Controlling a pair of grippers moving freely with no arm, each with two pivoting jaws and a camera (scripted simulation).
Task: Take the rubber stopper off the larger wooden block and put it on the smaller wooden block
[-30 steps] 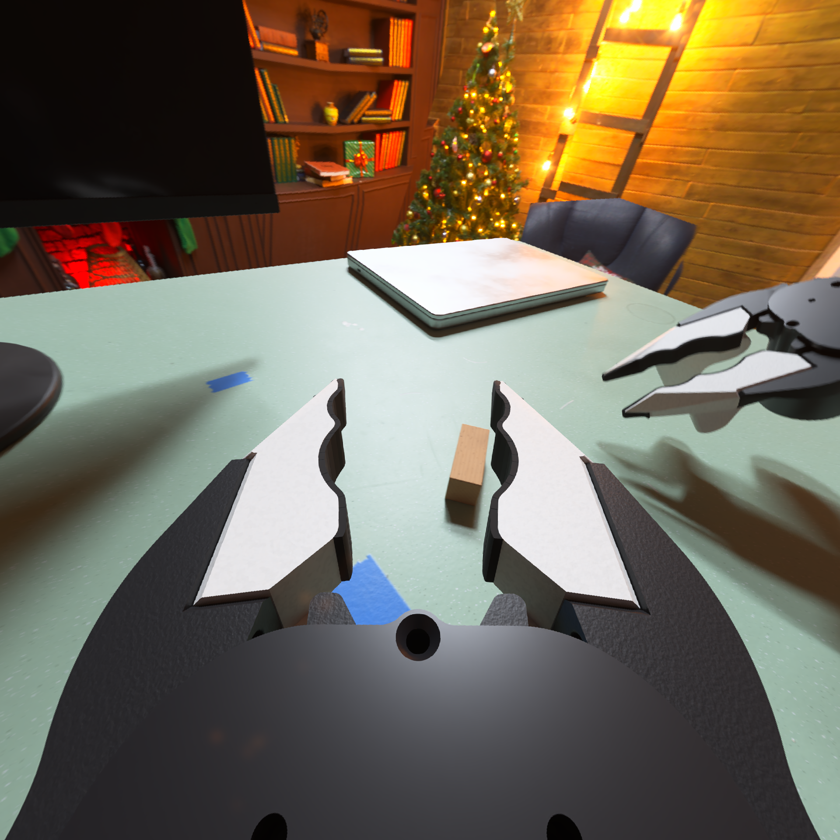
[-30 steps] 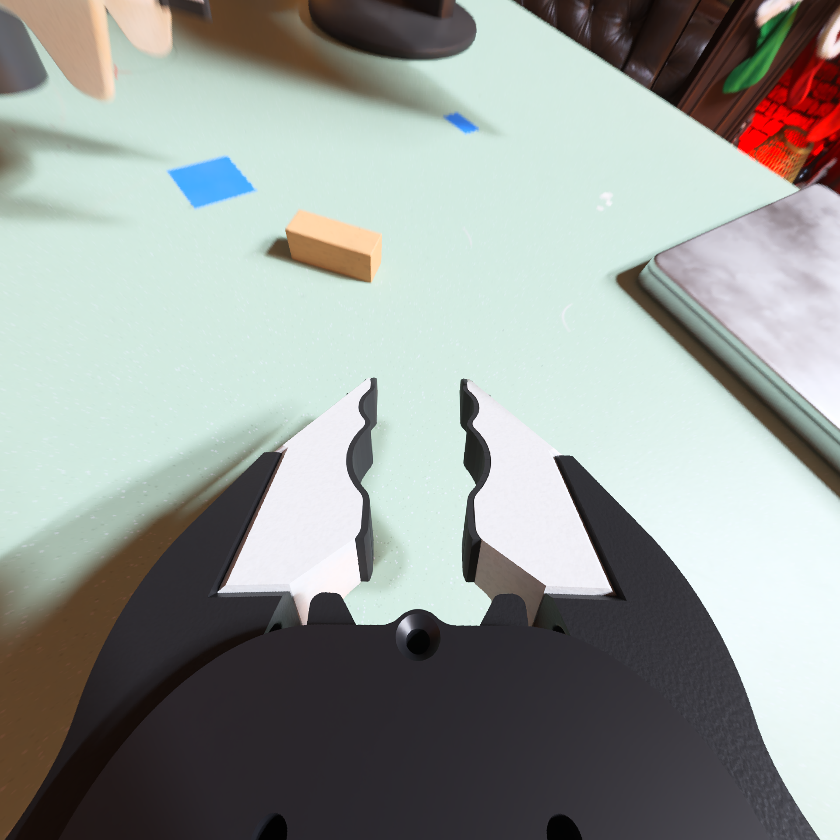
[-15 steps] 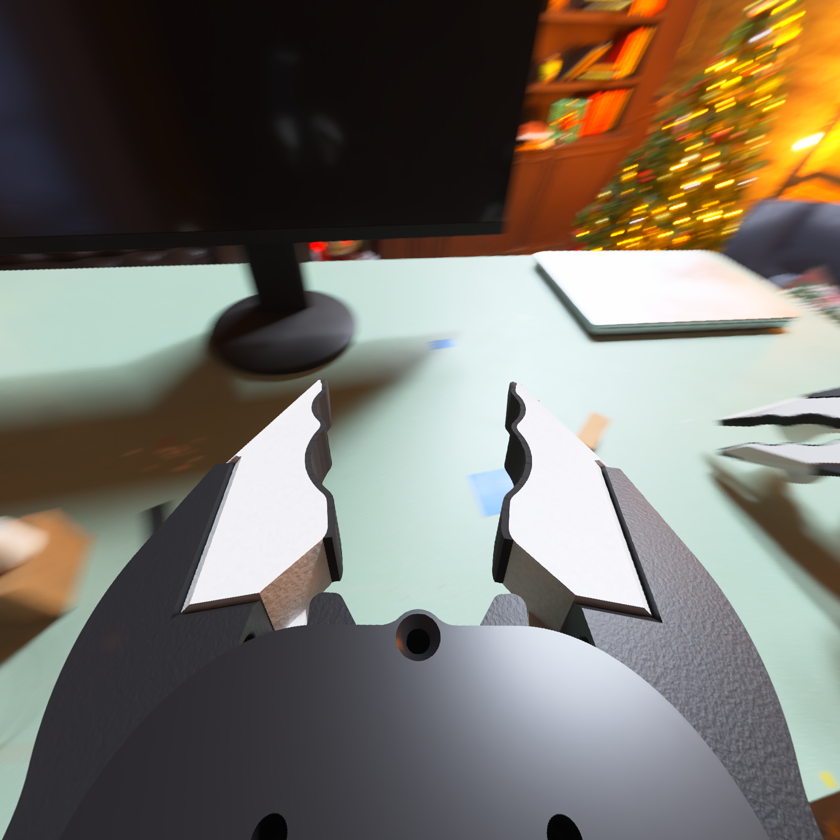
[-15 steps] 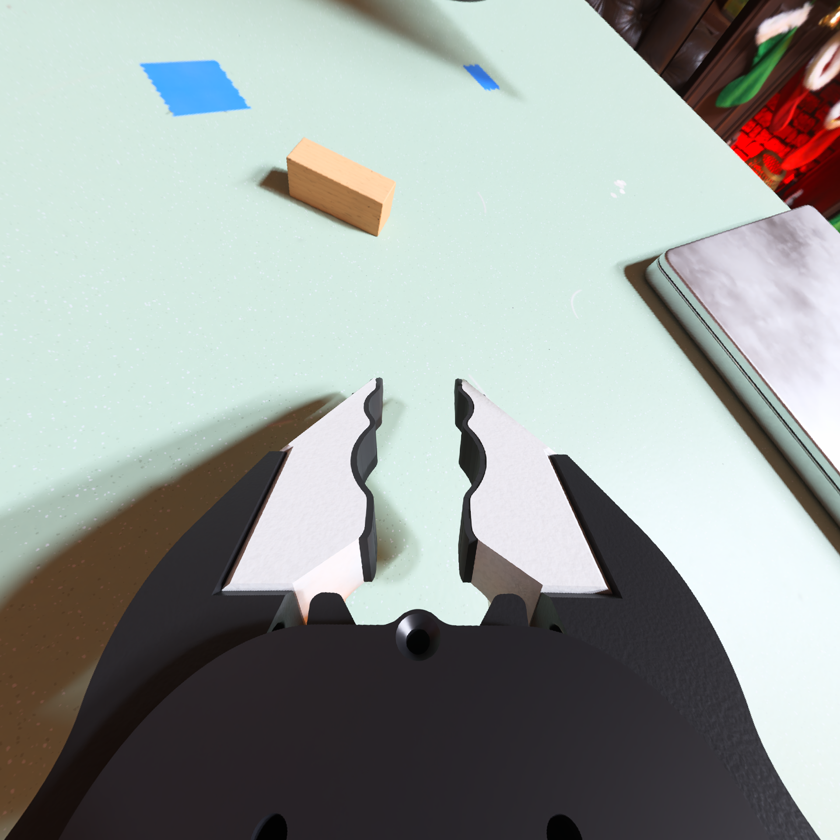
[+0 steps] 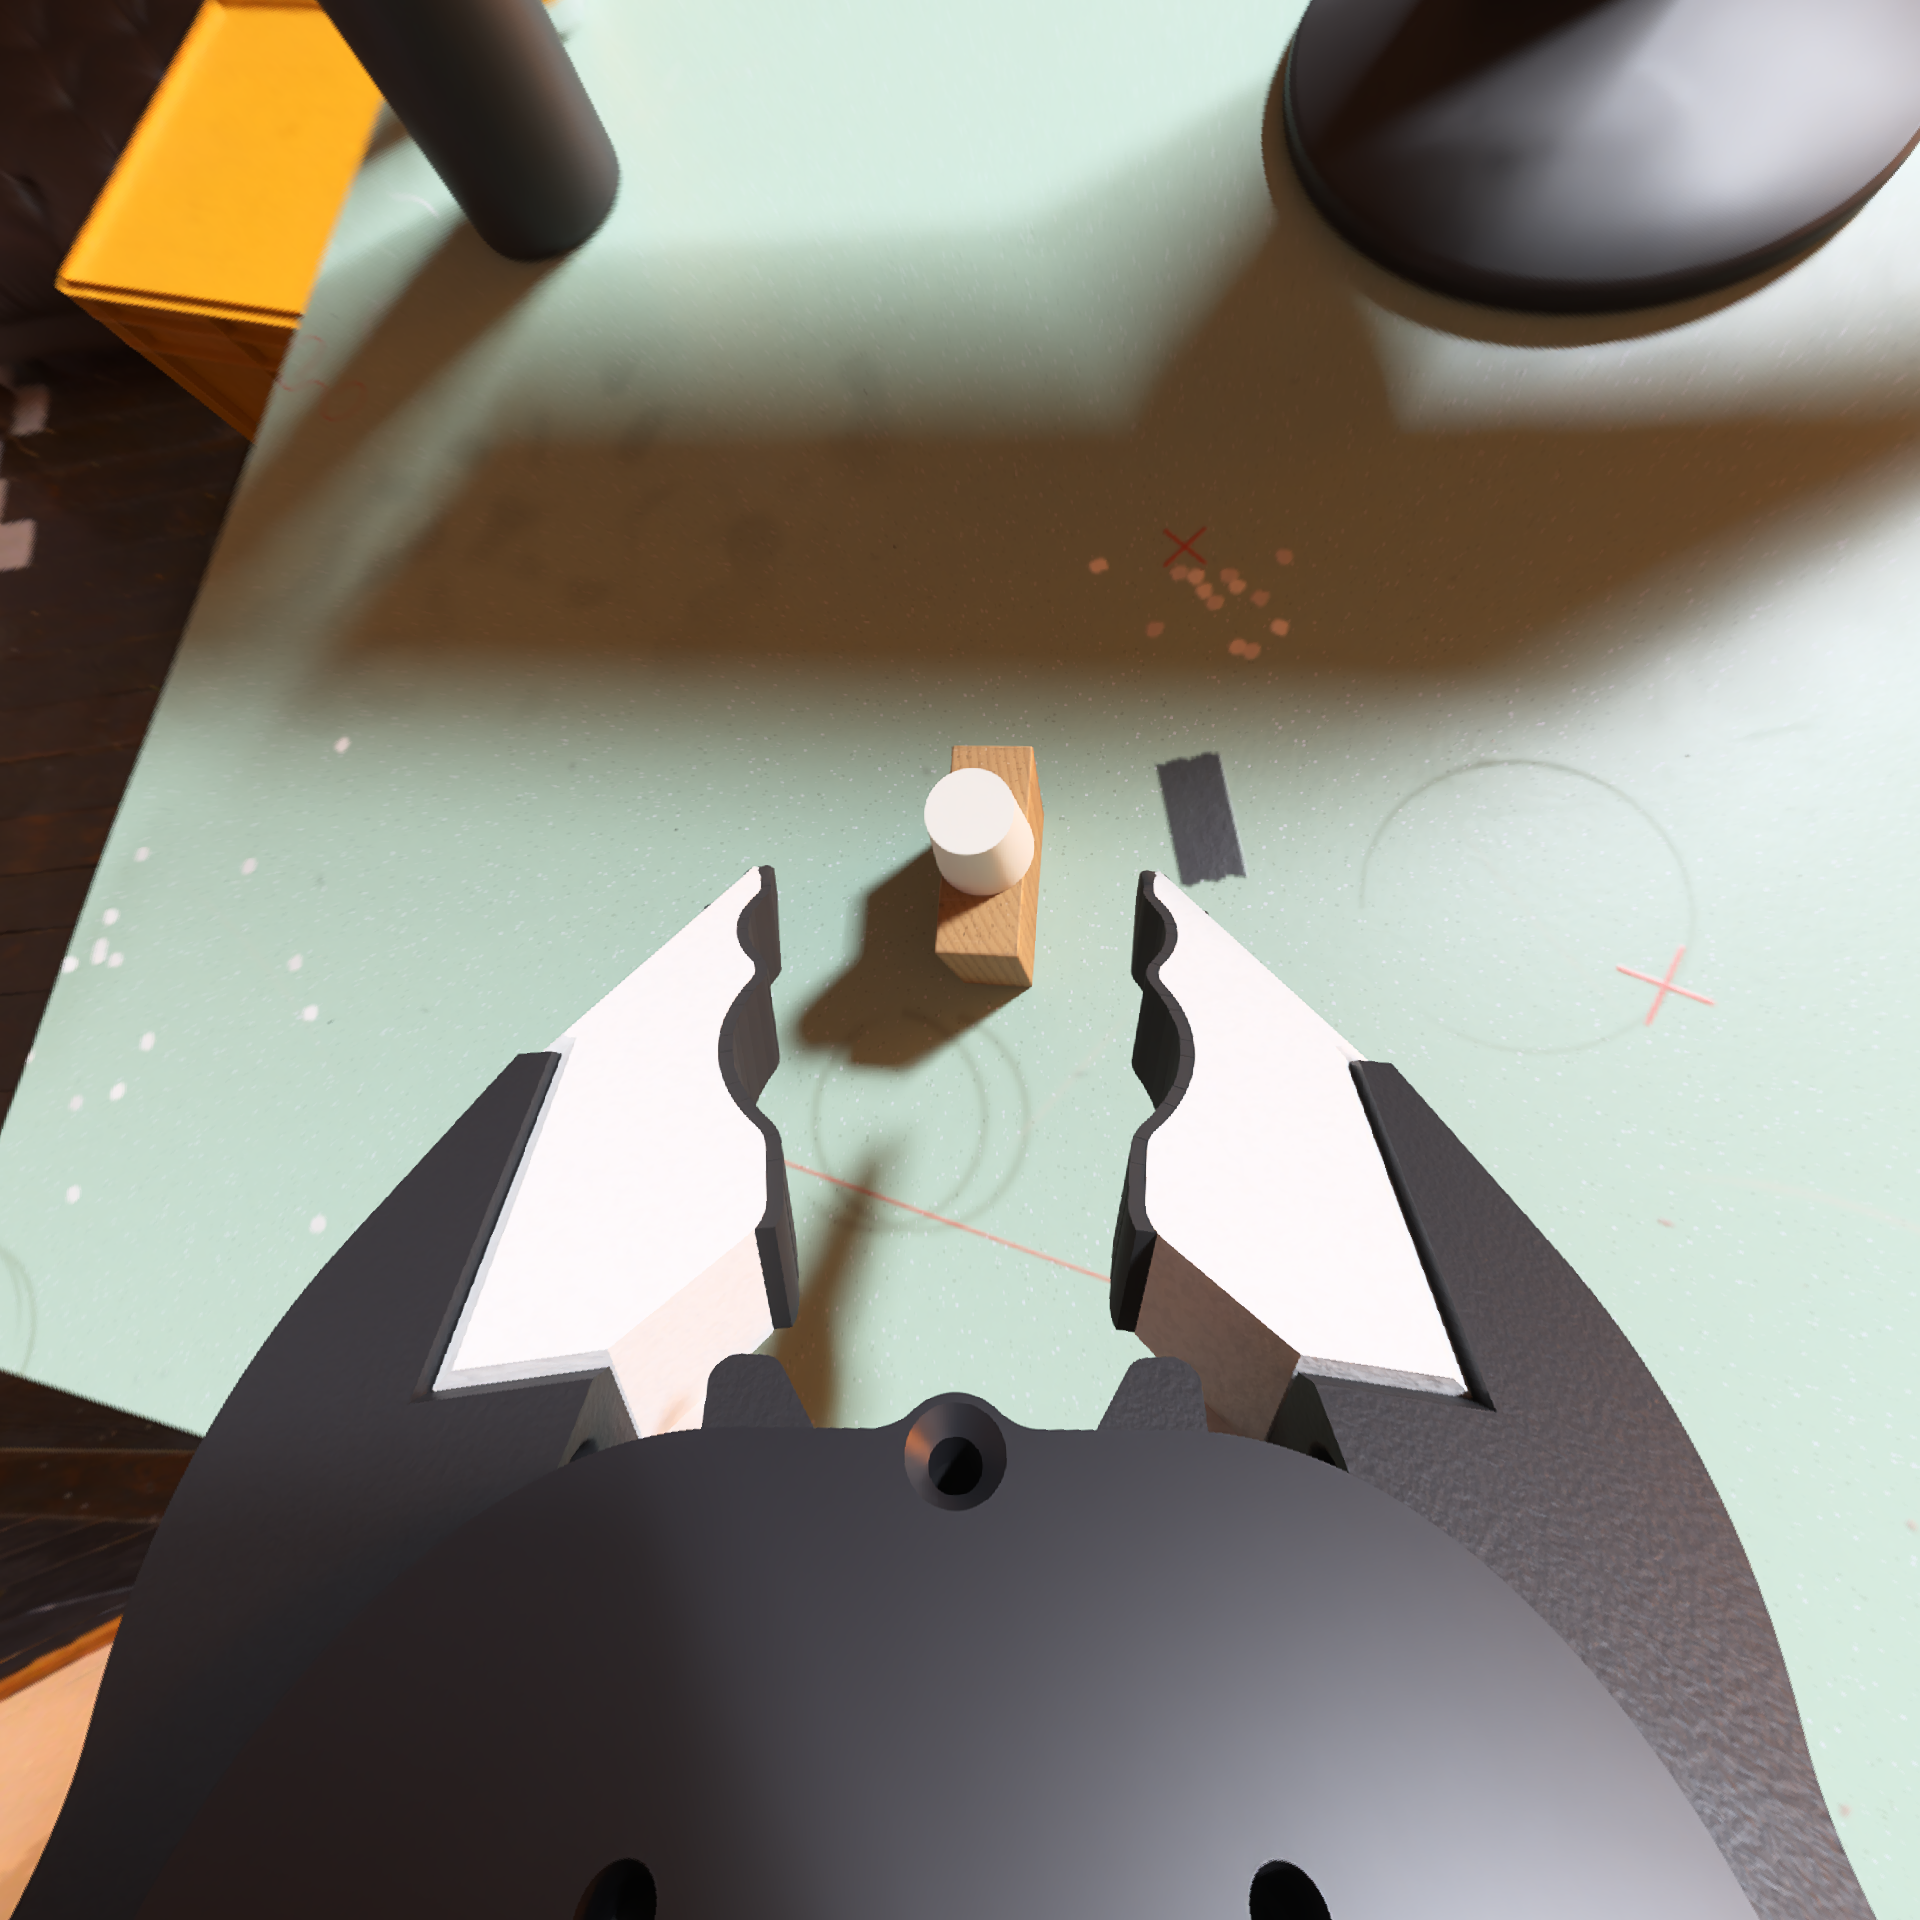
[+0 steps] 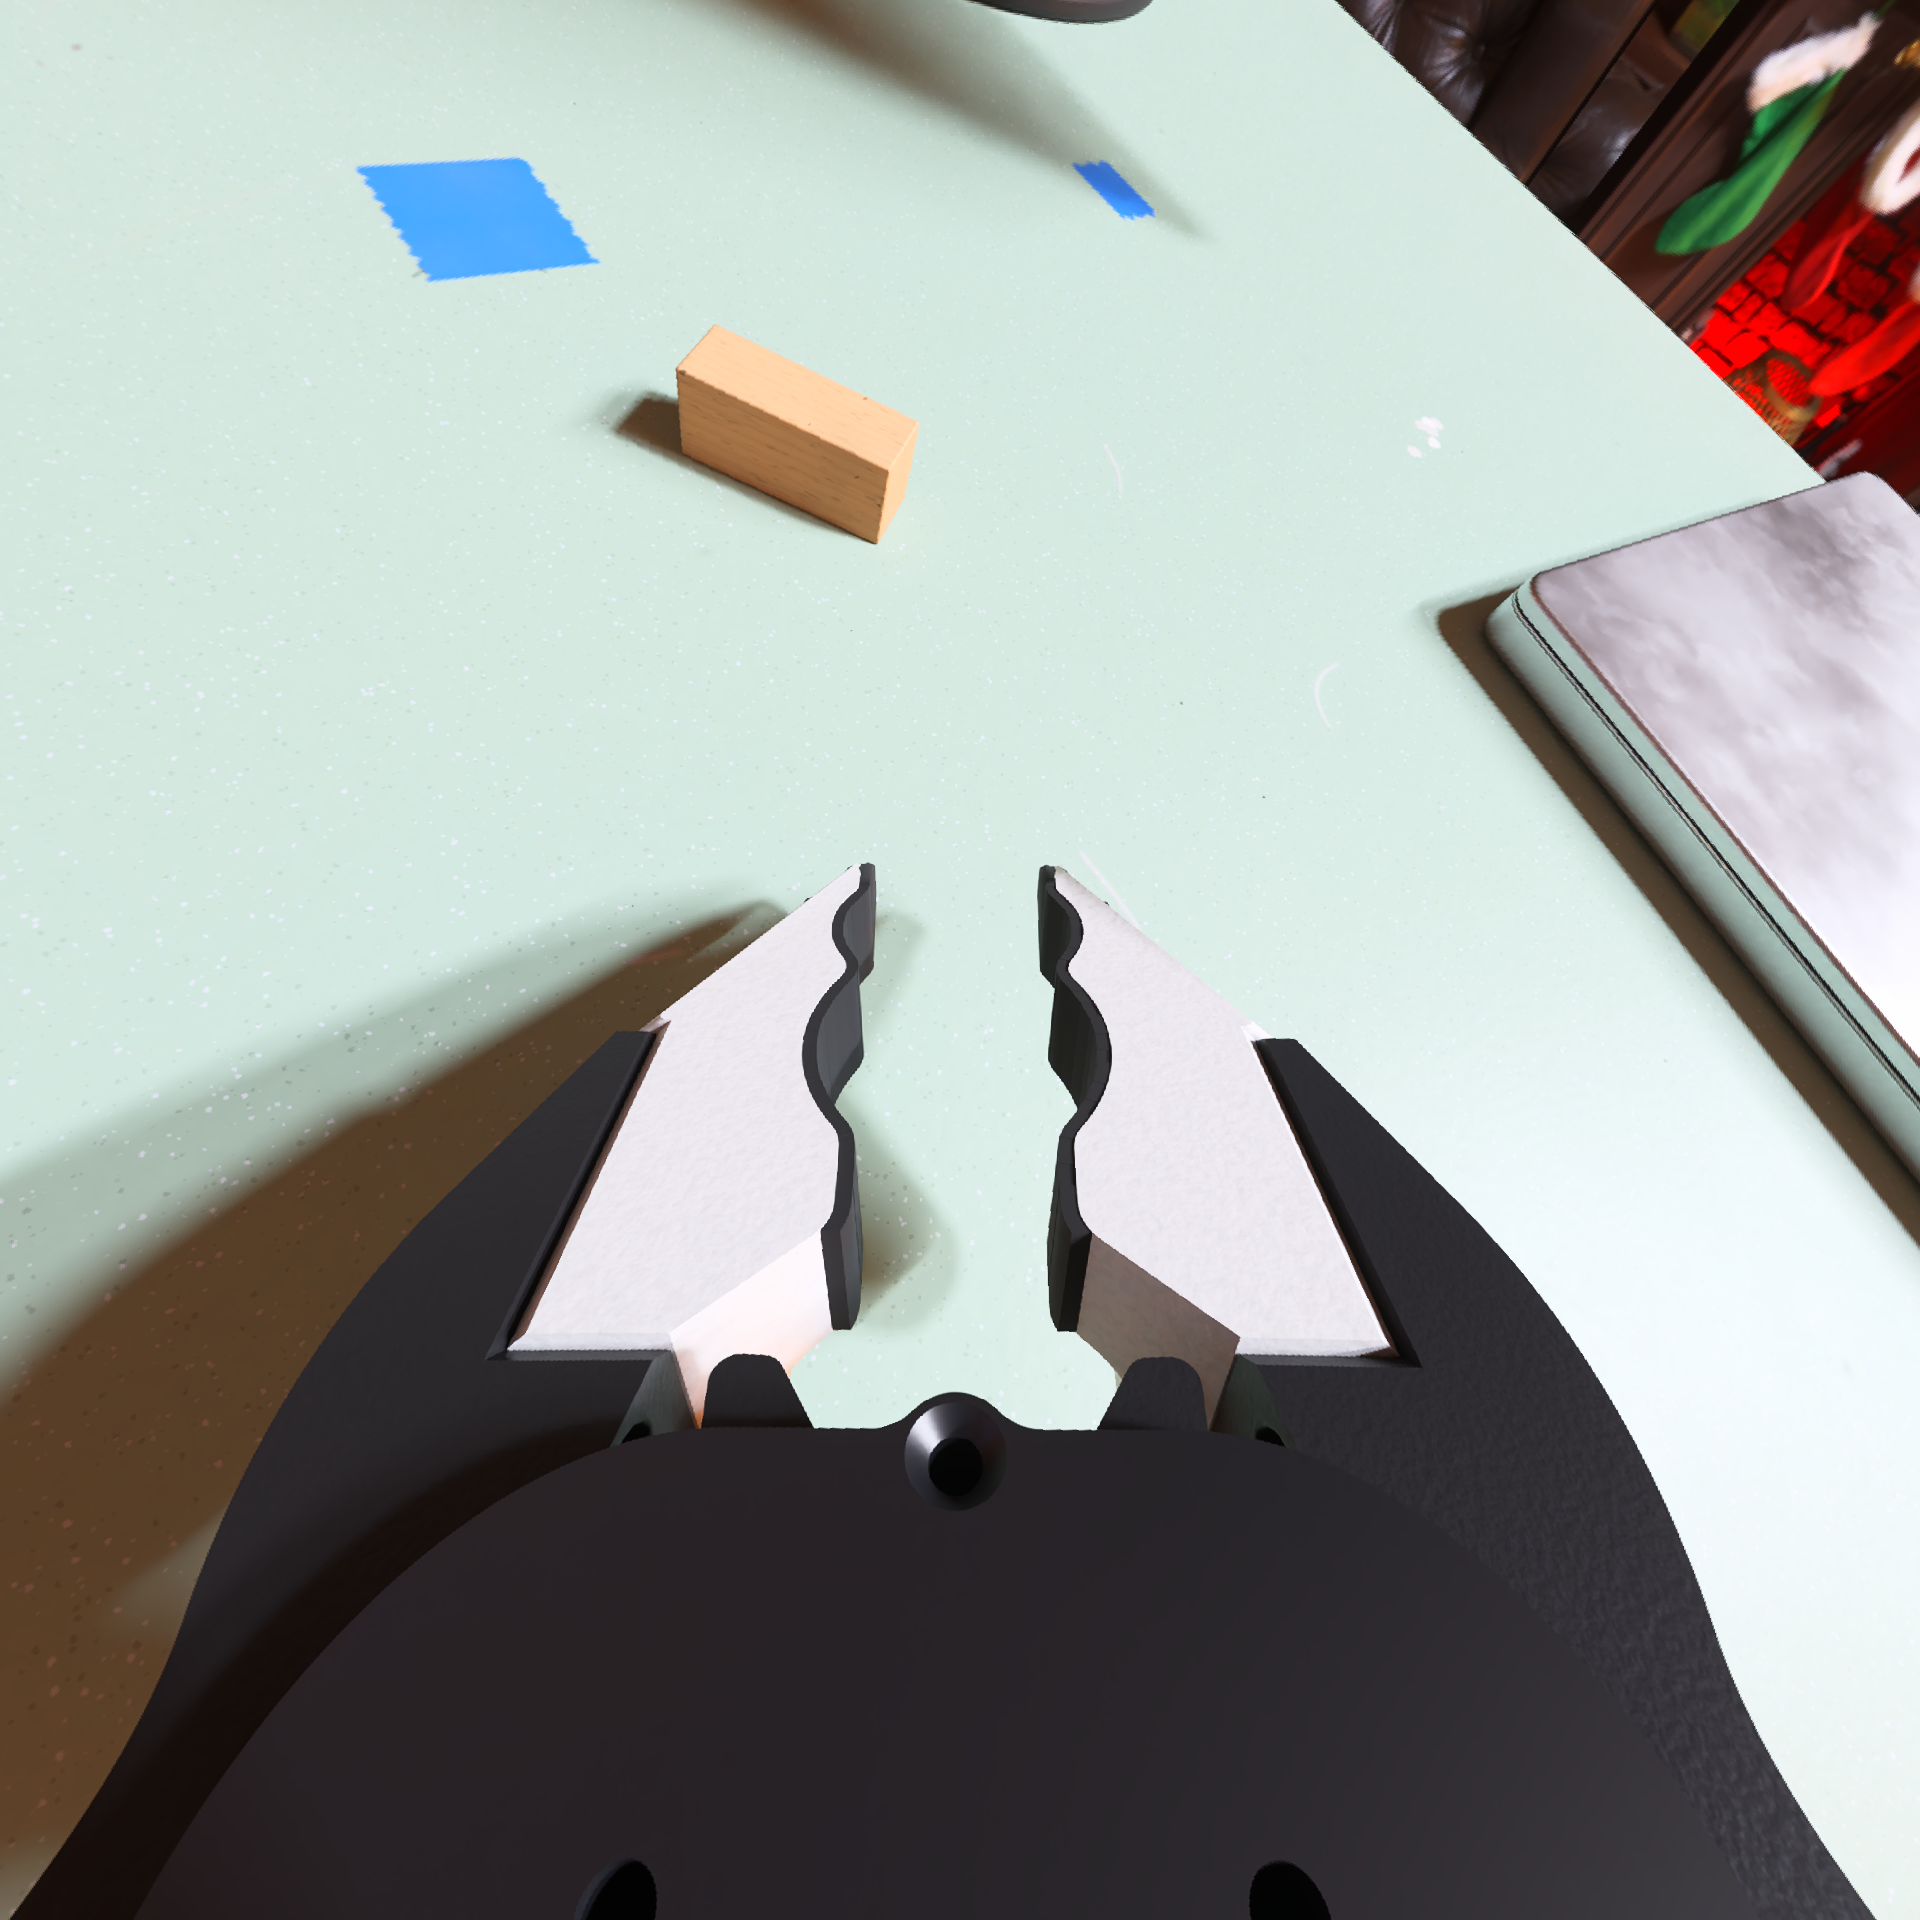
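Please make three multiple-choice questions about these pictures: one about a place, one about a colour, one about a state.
1. Where is the white rubber stopper?
A. on the table
B. on the wooden block ahead of the left gripper
C. between the fingers

2. What colour is the large square tape patch beyond the bare wooden block?
A. red
B. yellow
C. blue

3. How is the left gripper?
A. open, holding nothing
B. shut on the stopper
C. shut on a block

Answers: B, the stopper stands on that wooden block; C, the patch is blue; A, its fingers are apart with only table between.
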